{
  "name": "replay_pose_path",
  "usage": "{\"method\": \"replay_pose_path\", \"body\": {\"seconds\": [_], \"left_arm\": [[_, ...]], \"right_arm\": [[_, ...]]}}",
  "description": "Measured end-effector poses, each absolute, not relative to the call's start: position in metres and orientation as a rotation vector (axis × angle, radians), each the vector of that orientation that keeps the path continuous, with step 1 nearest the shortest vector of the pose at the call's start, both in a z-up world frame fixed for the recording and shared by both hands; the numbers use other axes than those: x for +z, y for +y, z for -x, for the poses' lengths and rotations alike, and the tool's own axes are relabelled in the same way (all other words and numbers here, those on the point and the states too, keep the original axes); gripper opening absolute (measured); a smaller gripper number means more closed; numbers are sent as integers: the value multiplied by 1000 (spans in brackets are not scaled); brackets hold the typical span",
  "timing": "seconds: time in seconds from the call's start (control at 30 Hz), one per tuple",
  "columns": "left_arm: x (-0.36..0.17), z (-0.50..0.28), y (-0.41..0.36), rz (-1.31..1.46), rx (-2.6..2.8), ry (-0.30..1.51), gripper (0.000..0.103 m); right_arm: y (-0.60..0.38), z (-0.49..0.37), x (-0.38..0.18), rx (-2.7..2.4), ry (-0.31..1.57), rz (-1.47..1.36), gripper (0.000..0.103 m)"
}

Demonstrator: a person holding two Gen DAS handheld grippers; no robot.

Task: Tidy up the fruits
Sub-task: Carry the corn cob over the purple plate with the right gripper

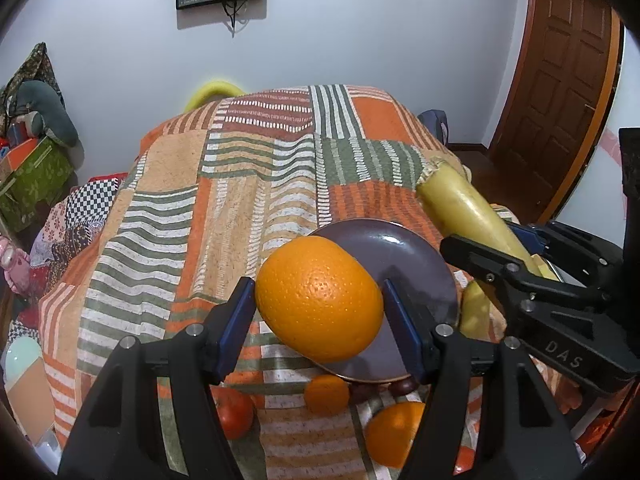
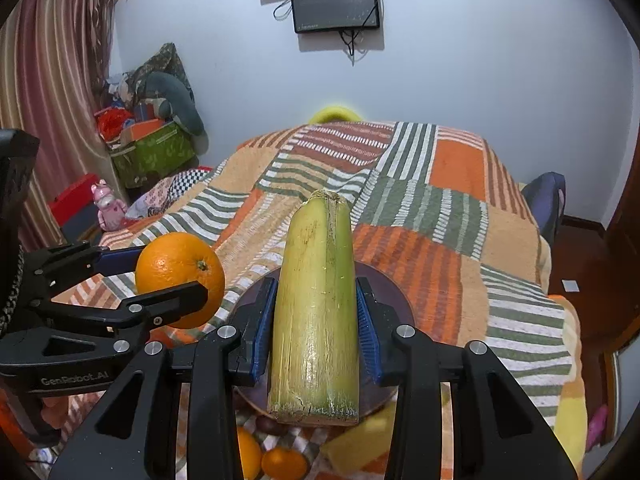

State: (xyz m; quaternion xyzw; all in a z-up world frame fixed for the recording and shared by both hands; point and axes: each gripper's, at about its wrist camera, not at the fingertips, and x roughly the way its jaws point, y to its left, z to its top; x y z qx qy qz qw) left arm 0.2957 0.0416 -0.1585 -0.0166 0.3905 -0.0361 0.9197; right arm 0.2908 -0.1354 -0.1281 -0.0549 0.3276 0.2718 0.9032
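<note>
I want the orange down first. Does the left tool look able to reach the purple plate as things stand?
Probably yes. The left tool, shut on the orange, hangs over the purple plate, which looks bare. The right tool, holding the yellow-green stalk, crowds one side.

An orange fruit (image 1: 319, 304), a yellow-green stalk (image 2: 316, 312), a purple plate (image 1: 404, 256), a striped orange-green-white patchwork blanket (image 1: 248, 168).

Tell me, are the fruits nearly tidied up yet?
Not yet. Nothing sits on the round purple plate. In hand: the left claw grips a big round orange, and the right claw grips a long yellow-green cane stalk. Left over: smaller oranges and a red tomato on the striped blanket.
</note>
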Motion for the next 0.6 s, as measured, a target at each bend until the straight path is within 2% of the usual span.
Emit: {"method": "replay_pose_path", "body": {"seconds": [0.6], "left_arm": [[-214, -342, 64, 109, -105, 937, 64]], "right_arm": [[-104, -326, -190, 574, 885, 228, 35]]}}
